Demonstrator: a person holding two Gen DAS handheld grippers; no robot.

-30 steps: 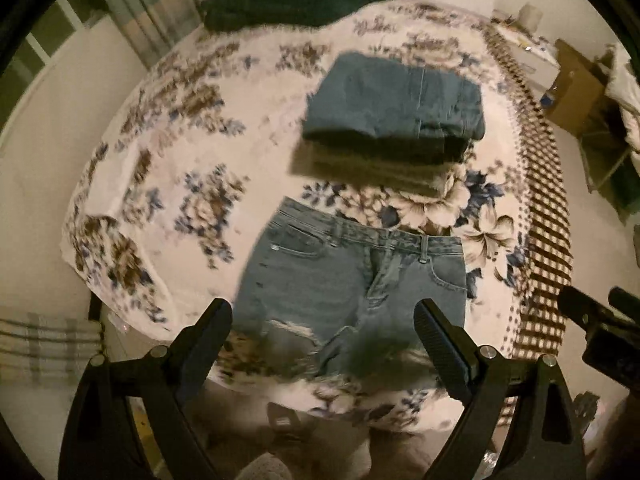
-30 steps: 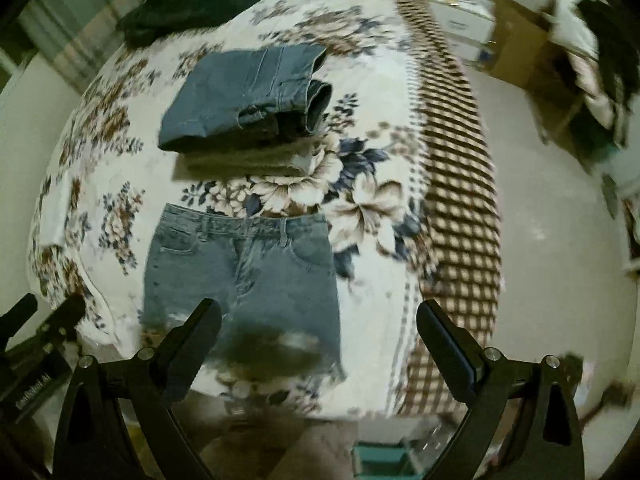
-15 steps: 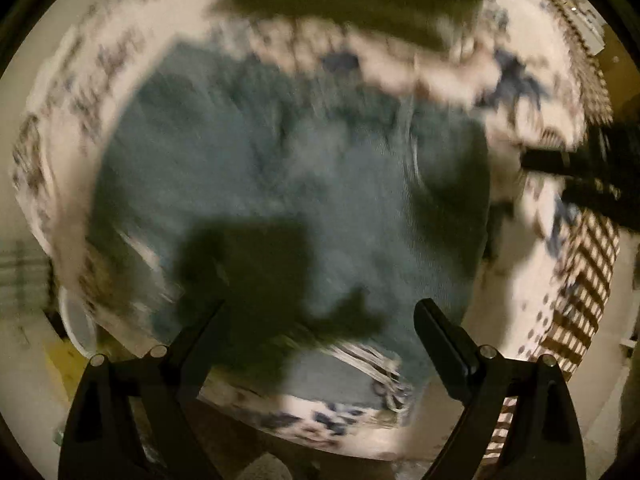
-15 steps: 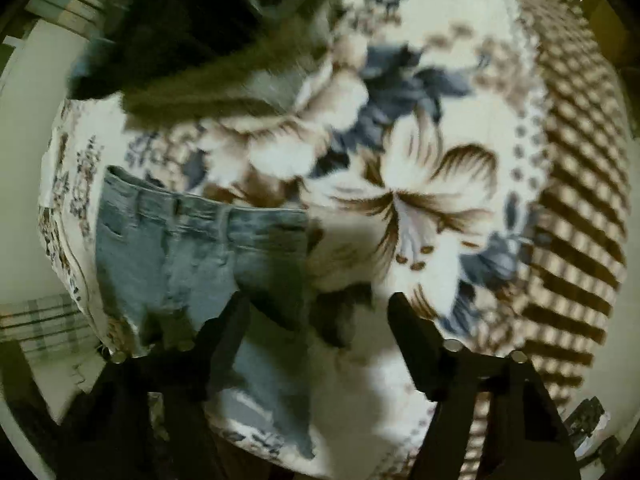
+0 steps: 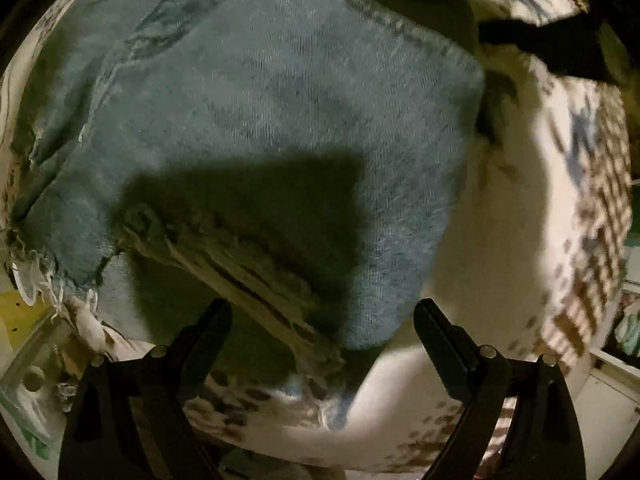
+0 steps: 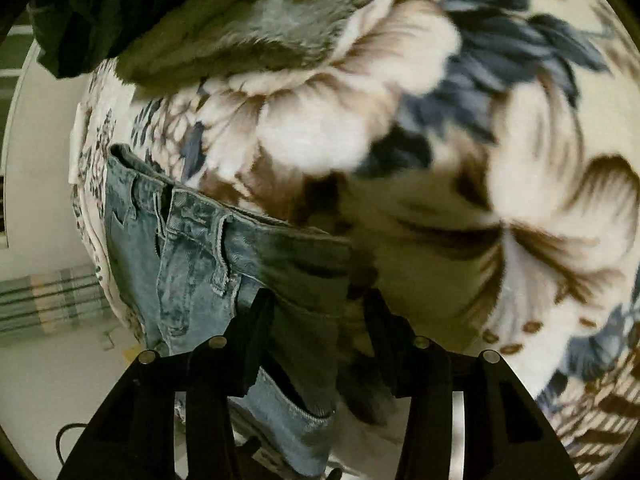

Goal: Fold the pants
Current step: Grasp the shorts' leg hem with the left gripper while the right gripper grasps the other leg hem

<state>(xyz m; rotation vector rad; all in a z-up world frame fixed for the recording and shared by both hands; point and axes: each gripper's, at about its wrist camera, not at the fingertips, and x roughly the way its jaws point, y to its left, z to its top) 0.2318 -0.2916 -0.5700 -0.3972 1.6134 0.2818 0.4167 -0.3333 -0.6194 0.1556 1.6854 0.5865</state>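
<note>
Light blue denim shorts (image 5: 280, 120) with frayed hems lie flat on the floral bedspread (image 5: 500, 240). My left gripper (image 5: 322, 320) is open, close above the right leg's frayed hem, which lies between its fingers. In the right wrist view the shorts (image 6: 192, 264) lie waistband up. My right gripper (image 6: 320, 312) is partly closed around the right waistband corner, its fingers on either side of the denim. Whether they pinch the cloth is not clear. The right gripper's black body (image 5: 560, 44) shows at the top right of the left wrist view.
A stack of folded pants (image 6: 180, 20), dark over olive, lies just beyond the shorts on the bedspread (image 6: 440, 140). The bed's edge and floor (image 6: 40, 360) are at the left. A checked border (image 5: 600, 220) runs along the bed's right side.
Both grippers have dropped from high above the bed to just over the shorts. The right gripper has narrowed around the waistband corner. The left stays open at the hem.
</note>
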